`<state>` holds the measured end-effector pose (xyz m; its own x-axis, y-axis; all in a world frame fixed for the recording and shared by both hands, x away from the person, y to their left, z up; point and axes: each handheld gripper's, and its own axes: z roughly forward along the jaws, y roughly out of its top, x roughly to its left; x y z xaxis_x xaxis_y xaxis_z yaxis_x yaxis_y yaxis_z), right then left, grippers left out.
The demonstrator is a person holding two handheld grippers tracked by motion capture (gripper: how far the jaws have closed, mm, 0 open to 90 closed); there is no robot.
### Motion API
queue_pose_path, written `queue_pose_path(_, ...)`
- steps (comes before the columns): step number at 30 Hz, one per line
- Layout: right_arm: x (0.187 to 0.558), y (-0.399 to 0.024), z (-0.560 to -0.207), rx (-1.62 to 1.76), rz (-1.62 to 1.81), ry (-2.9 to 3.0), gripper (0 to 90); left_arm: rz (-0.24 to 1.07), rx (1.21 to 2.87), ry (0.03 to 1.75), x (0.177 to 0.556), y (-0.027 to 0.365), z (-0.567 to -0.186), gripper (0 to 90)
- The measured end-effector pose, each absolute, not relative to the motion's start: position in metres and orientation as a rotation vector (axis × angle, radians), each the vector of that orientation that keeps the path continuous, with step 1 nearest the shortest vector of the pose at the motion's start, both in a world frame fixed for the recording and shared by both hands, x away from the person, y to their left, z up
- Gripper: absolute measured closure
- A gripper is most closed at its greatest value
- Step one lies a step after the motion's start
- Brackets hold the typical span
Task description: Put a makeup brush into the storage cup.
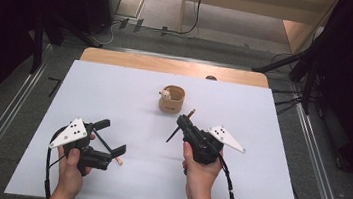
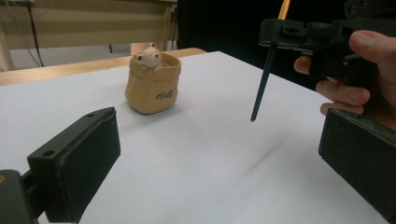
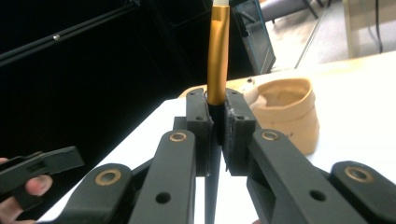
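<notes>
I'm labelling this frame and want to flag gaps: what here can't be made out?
- Brush: its tip is cut off by the top edge in the right gripper view; the right gripper, clamped on it, hides the middle of its handle.
- Print on the tan pouch: too small to read in the left gripper view.
- Small figure in the pouch: tiny in the high view, its body hidden by the pouch wall.

We see bare white table between the left gripper and the right gripper; the tan pouch alone stands beyond.
</notes>
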<state>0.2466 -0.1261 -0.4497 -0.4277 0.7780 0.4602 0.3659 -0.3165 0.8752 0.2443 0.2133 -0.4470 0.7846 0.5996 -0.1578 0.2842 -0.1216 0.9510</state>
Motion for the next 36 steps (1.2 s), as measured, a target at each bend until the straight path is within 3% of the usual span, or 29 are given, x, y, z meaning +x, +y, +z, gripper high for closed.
queue_pose_path(19,0.286,-0.137,-0.426,1.277,1.664,1.592,84.3,0.399,1.699,0.742,0.235,0.268,-0.452,0.0)
queue_pose_path(36,0.332,-0.134,-0.419,1.127,1.647,1.591,84.0,0.409,1.692,0.793,0.226,0.291,-0.461,0.0)
